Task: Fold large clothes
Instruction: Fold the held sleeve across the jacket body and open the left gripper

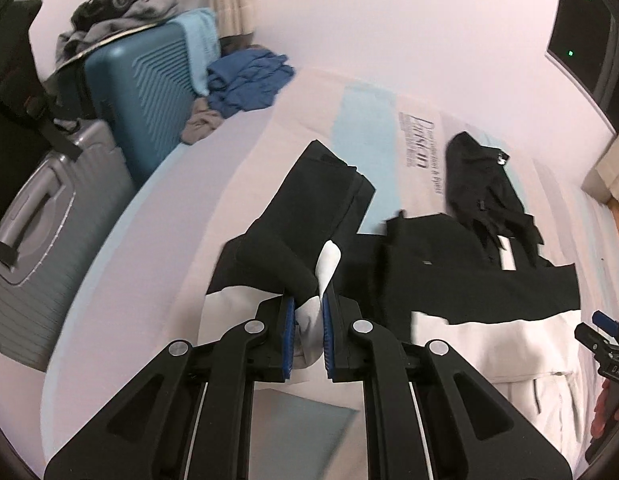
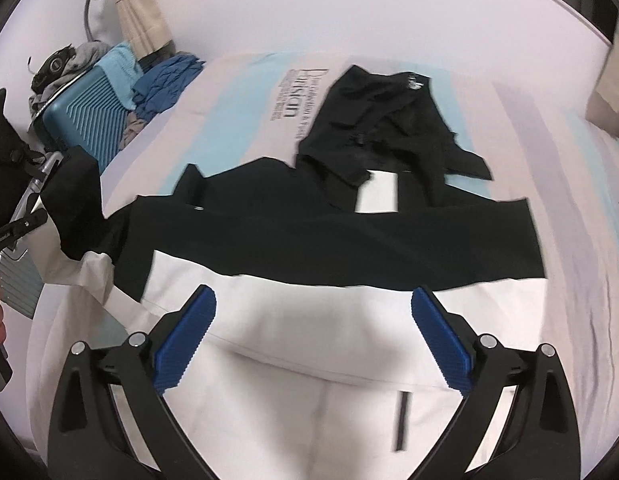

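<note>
The jacket (image 2: pixel 309 320) runs off the bottom edge of the right wrist view, its white lower half blurred. Beyond the jacket, the bed sheet's print (image 2: pixel 299 96) is too smeared to read. The sleeve end (image 1: pixel 309 316) disappears between the left tool's (image 1: pixel 309 336) pads.

Clothes spread across a made bed

A black-and-white jacket (image 2: pixel 337 248) lies flat on the bed (image 2: pixel 581 208), whose pale cover carries blue stripes and printed lettering; a crumpled black garment (image 2: pixel 393 128) overlaps it, blue clothes (image 2: pixel 165 80) heaped at the far corner.
</note>
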### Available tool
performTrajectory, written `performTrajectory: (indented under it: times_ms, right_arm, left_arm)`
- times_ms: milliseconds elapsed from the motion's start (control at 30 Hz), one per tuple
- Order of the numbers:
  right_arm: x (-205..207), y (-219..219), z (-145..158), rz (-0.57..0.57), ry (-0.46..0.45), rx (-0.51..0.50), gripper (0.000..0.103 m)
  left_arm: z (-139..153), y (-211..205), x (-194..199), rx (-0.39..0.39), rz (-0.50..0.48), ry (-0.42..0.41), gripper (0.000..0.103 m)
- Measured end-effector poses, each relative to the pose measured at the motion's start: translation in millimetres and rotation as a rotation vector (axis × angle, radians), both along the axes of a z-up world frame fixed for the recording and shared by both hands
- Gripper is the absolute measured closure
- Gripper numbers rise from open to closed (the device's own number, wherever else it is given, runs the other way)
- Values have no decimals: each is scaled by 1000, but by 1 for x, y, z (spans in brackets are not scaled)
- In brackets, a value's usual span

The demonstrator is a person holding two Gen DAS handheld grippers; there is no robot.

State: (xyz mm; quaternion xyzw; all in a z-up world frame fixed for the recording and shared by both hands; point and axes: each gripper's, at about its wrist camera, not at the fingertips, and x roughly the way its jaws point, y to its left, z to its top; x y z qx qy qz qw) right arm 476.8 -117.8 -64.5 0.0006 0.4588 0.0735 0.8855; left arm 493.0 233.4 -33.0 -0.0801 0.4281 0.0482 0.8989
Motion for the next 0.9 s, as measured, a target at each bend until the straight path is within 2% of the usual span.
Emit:
performTrajectory:
  times_ms: [233,533,900]
  right_arm:
    - [-12,-70,15,-32,-16,-46,8]
    - [-28,-167,23,-100,-28,-39,8]
    - [-42,-255,15,-167,-12,-25,8]
  left_arm:
    - [2,-81,7,18,-33,15,93]
    - [7,-188,13,53,-91,20,93]
    - [-18,-295,24,93,-102,49,93]
